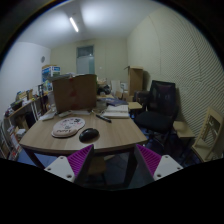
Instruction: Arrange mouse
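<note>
A dark mouse lies on a wooden table, just to the right of a round pale mouse pad. My gripper is well back from the table's near edge, in the air, with the mouse beyond the fingers and a little to the left. The fingers are open wide and empty; the left pad and right pad stand far apart with nothing between them.
A cardboard box stands on the table behind the mouse pad, with papers to its right. A black office chair is at the table's right side. Shelves line the left wall. A framed board leans at the far right.
</note>
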